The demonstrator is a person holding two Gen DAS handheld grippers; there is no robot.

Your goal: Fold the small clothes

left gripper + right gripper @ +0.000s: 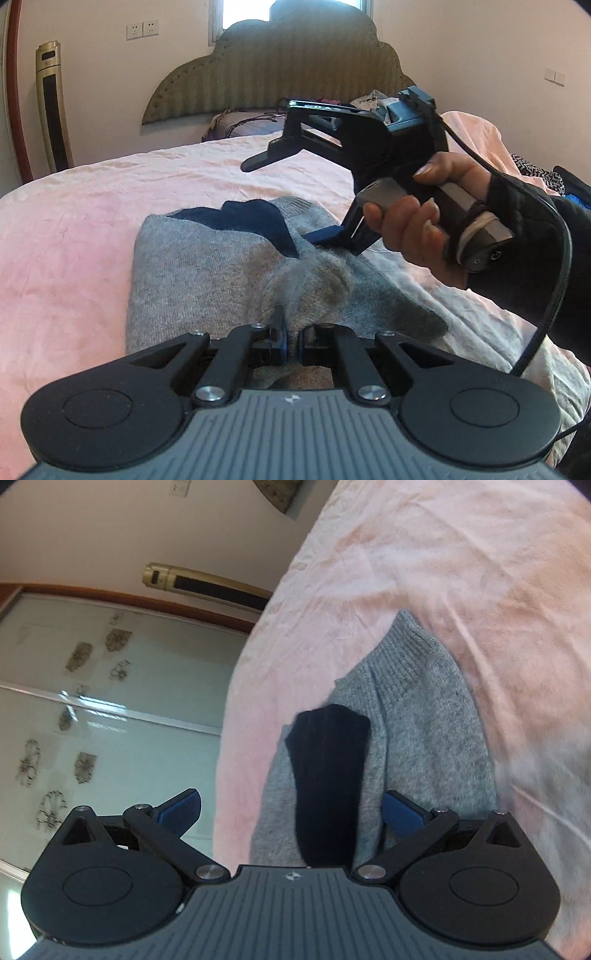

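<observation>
Grey sweater (207,266) with navy trim (240,216) lies partly folded on pink bed sheet (74,221). Left gripper (291,341) clenched on bunched grey knit at near edge of sweater. Right gripper (291,812) spread wide, fingers apart, grasping nothing, hovering over navy sleeve; person's right hand (417,229) on its handle. Headboard (273,74) behind bed.

We see open pink bedsheet (74,229) left of and beyond the grey sweater (207,266). On the right, the right gripper (280,199), spread wide over the sweater, blocks passage.
</observation>
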